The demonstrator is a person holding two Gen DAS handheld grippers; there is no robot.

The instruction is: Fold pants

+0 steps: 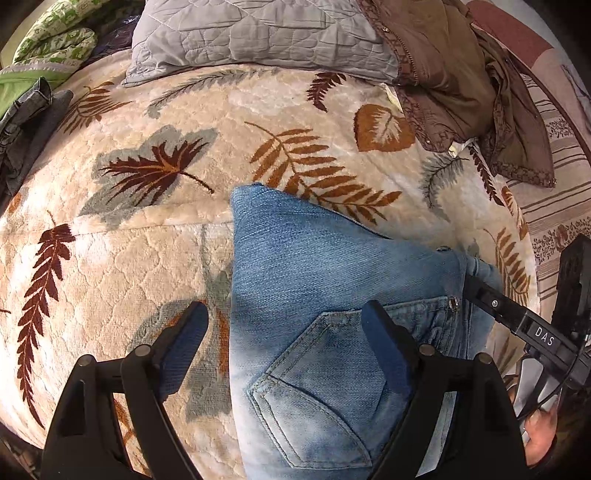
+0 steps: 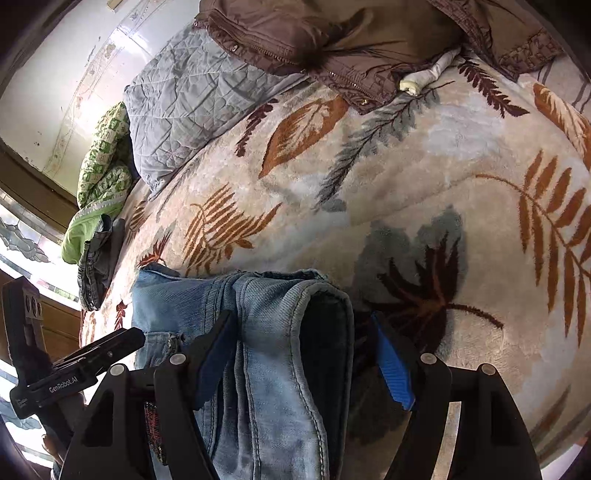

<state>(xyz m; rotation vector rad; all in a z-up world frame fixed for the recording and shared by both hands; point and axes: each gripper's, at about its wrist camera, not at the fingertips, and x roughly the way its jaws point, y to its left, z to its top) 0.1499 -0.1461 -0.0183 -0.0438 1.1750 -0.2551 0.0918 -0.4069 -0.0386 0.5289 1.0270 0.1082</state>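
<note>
Light blue jeans lie folded on a cream blanket with leaf patterns, back pocket facing up. My left gripper hovers open over their left edge, with one finger above the blanket and the other above the pocket. My right gripper is open too; the thick folded end of the jeans sits between its fingers. The blue right pad stands clear of the denim, while the left finger lies against it. Each gripper shows at the edge of the other's view: a finger of the right gripper, a finger of the left.
A grey quilted pillow and a brown jacket lie at the far side of the bed. Green patterned bedding and a dark grey garment sit at the far left. A striped sheet borders the right.
</note>
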